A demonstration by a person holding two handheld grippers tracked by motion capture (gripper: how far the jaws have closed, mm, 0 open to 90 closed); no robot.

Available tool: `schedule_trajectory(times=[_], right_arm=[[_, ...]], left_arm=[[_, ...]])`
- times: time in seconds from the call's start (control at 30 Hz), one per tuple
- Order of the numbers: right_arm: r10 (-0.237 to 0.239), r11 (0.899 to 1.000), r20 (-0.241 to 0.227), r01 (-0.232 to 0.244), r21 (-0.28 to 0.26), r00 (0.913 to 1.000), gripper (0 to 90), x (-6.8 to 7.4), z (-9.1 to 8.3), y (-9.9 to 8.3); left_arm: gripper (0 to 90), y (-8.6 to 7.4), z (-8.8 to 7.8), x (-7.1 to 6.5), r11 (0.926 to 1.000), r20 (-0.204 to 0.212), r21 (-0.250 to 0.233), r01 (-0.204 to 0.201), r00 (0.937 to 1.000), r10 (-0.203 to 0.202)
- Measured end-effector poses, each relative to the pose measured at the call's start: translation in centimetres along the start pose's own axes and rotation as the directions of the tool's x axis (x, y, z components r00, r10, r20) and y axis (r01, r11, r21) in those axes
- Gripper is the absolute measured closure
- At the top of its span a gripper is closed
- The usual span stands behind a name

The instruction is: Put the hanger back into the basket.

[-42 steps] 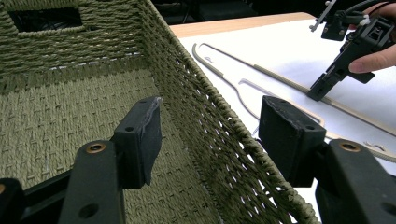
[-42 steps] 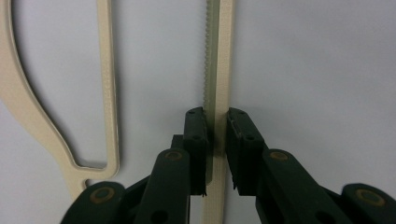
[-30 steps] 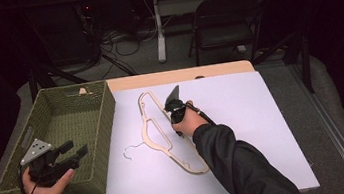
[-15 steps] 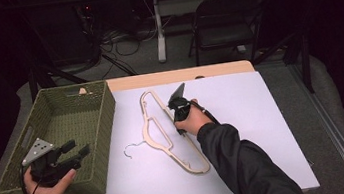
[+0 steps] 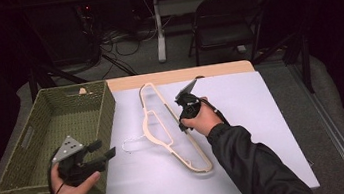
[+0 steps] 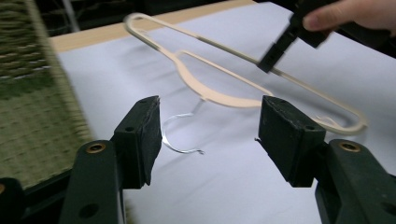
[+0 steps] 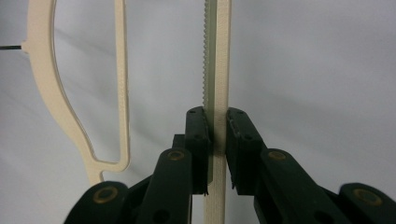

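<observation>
Clearly the right gripper (image 7: 215,116) is clamped on the lower bar of a cream plastic hanger (image 5: 163,123), whose bar runs straight up between its jaws with a row of fine teeth along one edge. Left of that claw curves the hanger's shoulder, ending in a thin metal hook (image 6: 180,135). The hanger sits over the white sheet (image 5: 263,115). Ahead of the left gripper (image 6: 210,130), jaws wide and empty, lies the hook; the green woven basket (image 5: 35,145) stands beside it.
</observation>
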State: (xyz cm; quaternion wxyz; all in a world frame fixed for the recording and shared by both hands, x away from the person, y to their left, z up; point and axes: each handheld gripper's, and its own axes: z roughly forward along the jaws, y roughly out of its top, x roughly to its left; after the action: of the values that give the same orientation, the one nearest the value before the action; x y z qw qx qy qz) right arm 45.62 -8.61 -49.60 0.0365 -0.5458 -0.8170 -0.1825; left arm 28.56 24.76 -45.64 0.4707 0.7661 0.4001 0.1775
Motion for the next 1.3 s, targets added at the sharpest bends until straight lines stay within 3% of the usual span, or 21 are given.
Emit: schedule_trajectory(times=[0.1,0.17,0.27,0.33,0.37,0.4,0.47,0.5,0.6,0.63,0.8,0.97,1.07,1.1,1.3], right_arm=[[-0.029,0.999,-0.003,0.029,-0.040,0.9996,79.8,0.0,-0.6,-0.3],[-0.031,0.999,-0.003,0.031,-0.037,0.9995,79.8,0.0,-0.7,-0.4],[-0.025,0.998,-0.019,0.024,-0.066,0.9995,79.8,-0.1,-1.2,-0.7],[-0.005,0.997,-0.025,0.003,-0.071,0.9997,79.8,0.0,-1.5,-1.0],[-0.026,0.997,-0.019,0.024,-0.070,0.9995,79.8,-0.1,-1.9,-1.1],[-0.026,0.997,-0.019,0.024,-0.070,0.9995,79.8,-0.1,-1.9,-1.1],[-0.018,0.995,-0.034,0.015,-0.098,0.9993,79.8,0.0,-2.5,-1.4],[-0.037,0.994,-0.037,0.032,-0.105,0.9986,79.8,0.0,-2.7,-1.5],[-0.038,0.993,-0.046,0.032,-0.117,0.9982,79.8,0.1,-3.1,-1.6],[-0.024,0.991,-0.056,0.016,-0.131,0.9982,79.8,0.4,-3.5,-1.7],[-0.038,0.989,-0.057,0.029,-0.142,0.9977,79.8,0.3,-3.9,-1.9],[-0.041,0.986,-0.068,0.030,-0.162,0.9968,79.8,0.2,-4.1,-2.0],[-0.032,0.984,-0.066,0.020,-0.175,0.9973,79.8,0.3,-4.1,-2.1],[-0.037,0.985,-0.068,0.025,-0.170,0.9970,79.8,0.3,-4.1,-2.1],[-0.031,0.985,-0.084,0.016,-0.170,0.9960,79.7,0.3,-4.1,-2.0]], left_arm=[[39.4,-0.1,1.2,-1.4,0.9999,0.042,0.008,-0.010,0.9991,0.009],[39.4,-0.2,1.9,-2.1,1.0000,0.069,0.005,-0.006,0.9976,0.006],[39.8,-0.5,3.3,-3.6,0.9998,0.115,0.019,-0.008,0.9934,0.006],[39.8,-0.7,4.1,-4.4,0.9994,0.120,0.031,-0.014,0.9928,0.010],[39.8,-0.9,5.5,-5.5,0.9988,0.149,0.049,-0.002,0.9889,-0.006],[39.7,-0.9,5.5,-5.5,0.9988,0.149,0.049,-0.002,0.9889,-0.006],[39.2,-1.2,7.3,-7.0,0.9968,0.163,0.080,0.002,0.9865,-0.015],[39.0,-1.2,7.8,-7.5,0.9965,0.164,0.084,0.003,0.9864,-0.017],[39.0,-1.2,8.7,-8.3,0.9955,0.158,0.095,0.001,0.9873,-0.016],[39.0,-1.1,9.1,-8.4,0.9951,0.158,0.099,0.007,0.9872,-0.023],[38.3,-1.0,10.8,-8.6,0.9930,0.145,0.106,0.052,0.9871,-0.068],[37.4,-0.9,12.7,-8.6,0.9871,0.162,0.132,0.090,0.9805,-0.111],[36.7,-0.7,13.4,-8.5,0.9872,0.167,0.117,0.108,0.9777,-0.127],[36.7,-0.5,13.7,-8.3,0.9847,0.181,0.105,0.139,0.9709,-0.157],[37.0,-0.1,14.2,-7.8,0.9789,0.167,0.092,0.182,0.9664,-0.196]])
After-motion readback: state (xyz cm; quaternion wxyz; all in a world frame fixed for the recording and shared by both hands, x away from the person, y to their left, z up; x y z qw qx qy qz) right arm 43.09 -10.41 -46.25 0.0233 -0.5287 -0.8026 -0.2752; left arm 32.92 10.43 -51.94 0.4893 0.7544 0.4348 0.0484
